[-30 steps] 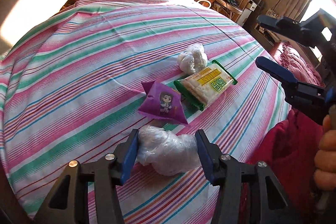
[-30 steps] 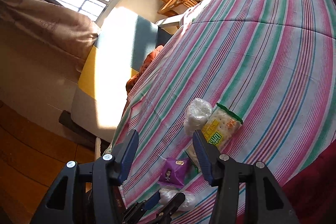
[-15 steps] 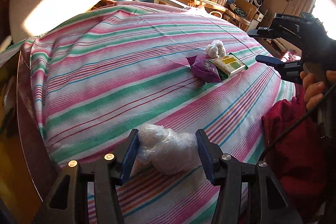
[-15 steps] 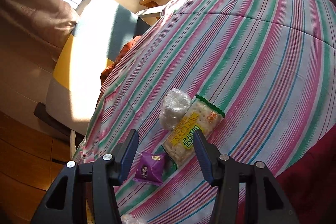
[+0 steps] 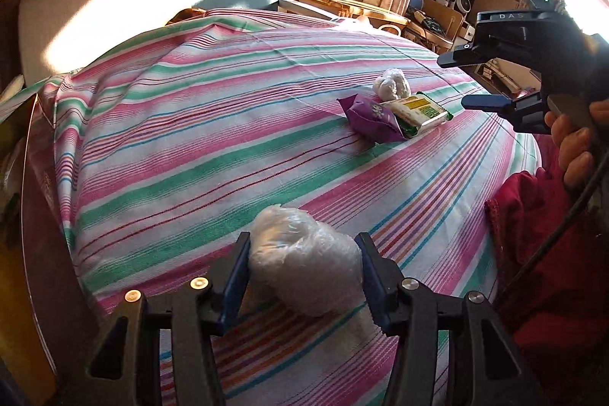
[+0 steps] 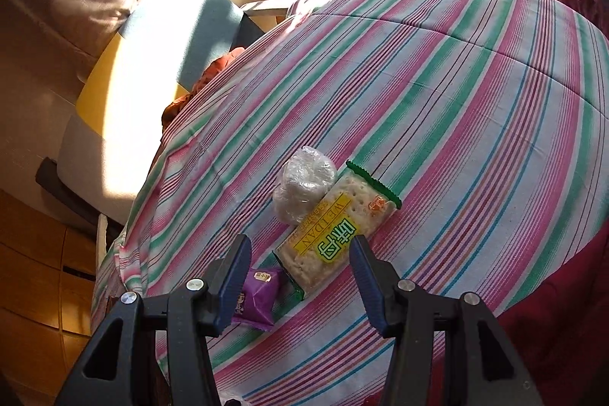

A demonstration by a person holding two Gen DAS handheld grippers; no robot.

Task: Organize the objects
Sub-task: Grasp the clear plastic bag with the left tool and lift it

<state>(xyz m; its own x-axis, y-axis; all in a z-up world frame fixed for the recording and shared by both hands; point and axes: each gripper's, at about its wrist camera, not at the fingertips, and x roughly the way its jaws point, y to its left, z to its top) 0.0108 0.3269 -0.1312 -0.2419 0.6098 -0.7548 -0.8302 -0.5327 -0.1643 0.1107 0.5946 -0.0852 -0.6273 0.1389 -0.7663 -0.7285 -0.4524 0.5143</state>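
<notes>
My left gripper [image 5: 302,276] pinches a crinkled clear-plastic bundle [image 5: 304,263] above the striped cloth [image 5: 190,139]; my right gripper [image 6: 300,276], jaws spread and empty, hovers over the green-edged cracker packet [image 6: 335,234] and purple pouch [image 6: 259,299].

Pink, green and white stripes cover the cloth [image 5: 198,139], with thin blue and red lines between them.

On it lie a purple packet [image 5: 371,118], a yellow-and-green cracker pack [image 6: 337,234] with a green serrated edge, and two whitish clear-wrapped bundles [image 5: 304,265] [image 6: 304,183]; the grippers' pads [image 5: 234,278] are blue on black frames.
</notes>
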